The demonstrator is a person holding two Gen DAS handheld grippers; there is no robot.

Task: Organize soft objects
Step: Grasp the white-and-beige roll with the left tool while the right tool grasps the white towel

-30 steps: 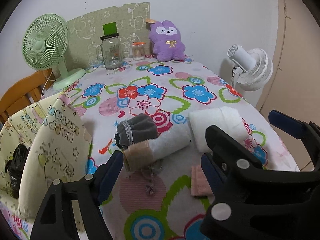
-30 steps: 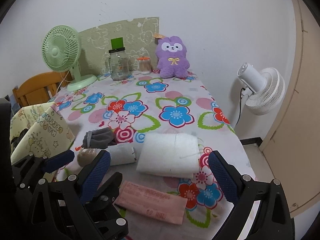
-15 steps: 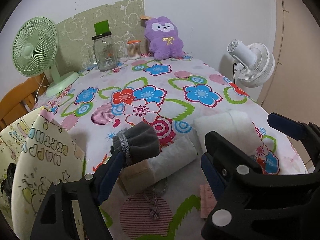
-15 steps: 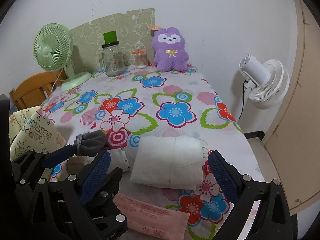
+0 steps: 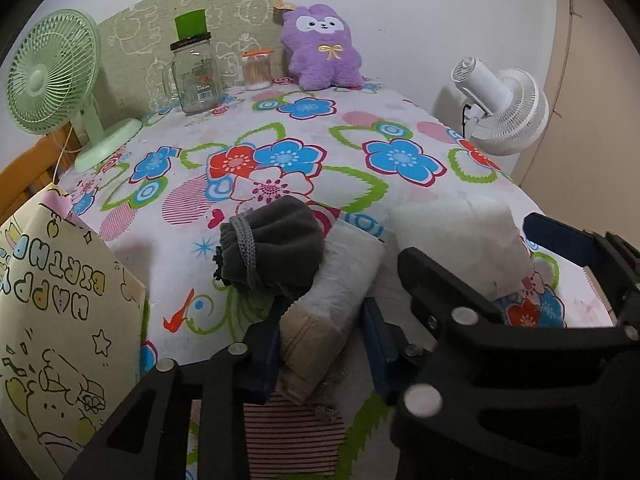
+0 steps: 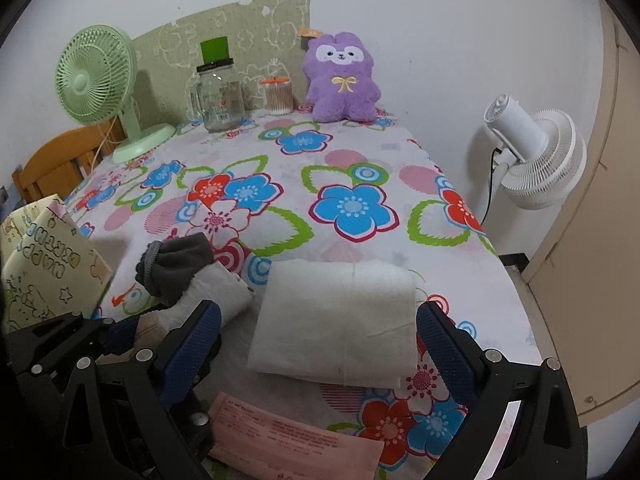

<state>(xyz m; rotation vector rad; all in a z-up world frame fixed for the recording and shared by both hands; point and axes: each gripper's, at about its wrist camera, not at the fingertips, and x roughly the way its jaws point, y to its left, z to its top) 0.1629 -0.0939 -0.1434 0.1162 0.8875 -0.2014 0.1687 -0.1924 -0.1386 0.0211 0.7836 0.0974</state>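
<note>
White tablecloth (image 6: 360, 152) with blue, red, pink flowers and green outlines, dark grey drawstring pouch (image 5: 276, 248), white-and-beige rolled cloth (image 5: 332, 300) between blue-padded black left gripper (image 5: 320, 344) fingers, white folded towel (image 6: 336, 320), pink packet (image 6: 296, 436), purple plush (image 6: 340, 76), mint-green fan (image 6: 96, 80), white fan (image 6: 536, 152), cream cartoon-print bag (image 5: 52, 320).

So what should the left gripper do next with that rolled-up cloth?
Probably close. The left gripper is open with its fingers on either side of the beige end of the rolled cloth, which still lies on the table beside the grey pouch. Closing should grip it for lifting.
</note>
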